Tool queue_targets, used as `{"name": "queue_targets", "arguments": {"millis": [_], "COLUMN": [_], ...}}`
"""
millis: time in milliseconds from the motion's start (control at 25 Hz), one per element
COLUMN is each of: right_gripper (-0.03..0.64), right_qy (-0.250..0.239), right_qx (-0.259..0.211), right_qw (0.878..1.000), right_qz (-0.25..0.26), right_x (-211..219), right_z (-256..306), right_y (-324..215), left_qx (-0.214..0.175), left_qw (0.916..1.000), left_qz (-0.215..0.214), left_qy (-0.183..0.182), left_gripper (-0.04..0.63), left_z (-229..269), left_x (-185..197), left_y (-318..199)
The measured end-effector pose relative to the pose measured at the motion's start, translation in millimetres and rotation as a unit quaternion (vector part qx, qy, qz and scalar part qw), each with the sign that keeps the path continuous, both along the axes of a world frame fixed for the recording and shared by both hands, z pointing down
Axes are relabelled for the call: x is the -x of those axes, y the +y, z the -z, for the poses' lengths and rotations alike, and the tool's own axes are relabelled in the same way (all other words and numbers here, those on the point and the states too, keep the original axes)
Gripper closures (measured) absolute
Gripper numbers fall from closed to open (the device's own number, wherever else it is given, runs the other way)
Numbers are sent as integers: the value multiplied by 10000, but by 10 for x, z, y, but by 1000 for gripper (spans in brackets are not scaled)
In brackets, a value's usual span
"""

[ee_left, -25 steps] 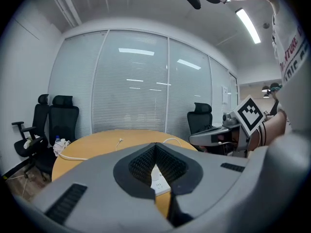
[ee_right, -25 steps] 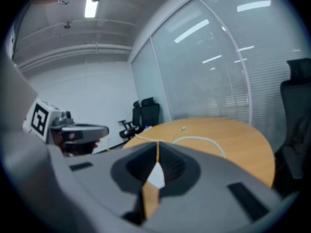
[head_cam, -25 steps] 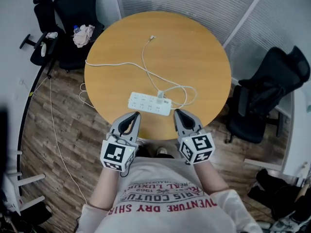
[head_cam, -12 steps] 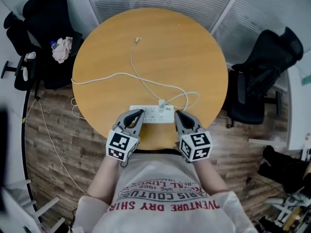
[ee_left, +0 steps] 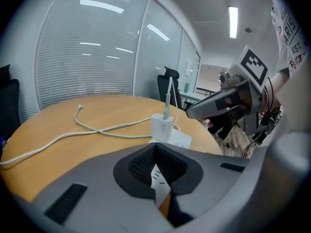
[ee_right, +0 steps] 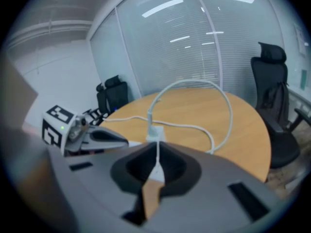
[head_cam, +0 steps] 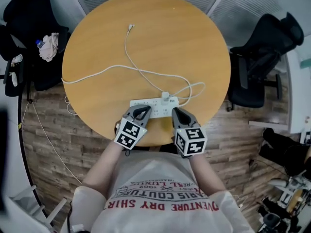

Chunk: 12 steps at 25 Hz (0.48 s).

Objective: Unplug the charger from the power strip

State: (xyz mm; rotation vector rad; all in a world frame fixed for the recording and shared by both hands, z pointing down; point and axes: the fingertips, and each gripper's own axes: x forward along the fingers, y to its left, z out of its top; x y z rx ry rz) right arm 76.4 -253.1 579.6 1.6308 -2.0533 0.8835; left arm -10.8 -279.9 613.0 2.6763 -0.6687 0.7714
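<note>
A white power strip [head_cam: 154,107] lies near the front edge of the round wooden table [head_cam: 146,33]. A white charger [head_cam: 165,96] stands plugged into its right part, and its cable [head_cam: 127,57] loops away across the table. My left gripper [head_cam: 141,112] is shut and empty, with its tip over the strip's left half. My right gripper [head_cam: 177,113] is also shut and empty, just right of the strip's end. In the left gripper view the charger [ee_left: 163,126] stands upright on the strip [ee_left: 181,140] just ahead. The right gripper view has the charger [ee_right: 154,131] straight ahead.
The strip's own cord [head_cam: 92,73] runs left off the table's edge to the wooden floor. A black office chair [head_cam: 262,47] stands at the right. Another chair [head_cam: 29,42] with a cloth and a bottle on it stands at the left. Glass walls with blinds close off the far side.
Both grippers have come down and forward from the table's edge to the power strip. The left one now reaches over the strip. Both have stayed shut.
</note>
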Motion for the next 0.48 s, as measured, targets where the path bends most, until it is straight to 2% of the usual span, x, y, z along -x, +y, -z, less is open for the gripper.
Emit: {"name": "queue_targets", "arguments": {"millis": [160,240,360,400,440,480], "right_gripper": [588,586,583,552,477,451], "right_qy": [76,102,243,275,276,250], "right_qx": [137,168,194,221,262,323], "right_qw": [9999,9998,9995,9993,9992,9991], "right_qz": [24,45,75,97,124,140], "right_x": [33,67,106,128,155,182], "right_z": [-127,-160,-186,-202,-225,-255], "right_y": [13,-9,-64,-84,-101,-115], "left_qx": [294,376,454,501,561,633], "left_qw": [9965,9939,9934,9935,9934,9932], "left_qz": [-82,-218,-311,-325,-337,-350], "left_qy": [-780,-1012,-1002,-969,-938,-908], "left_gripper": [563,563,563,563,563,563], "left_z": [-358,-427,-430,-430,-433,-437], "left_x": [27,25,3,1,0,-2], "left_y": [2,25,29,29,30,31]}}
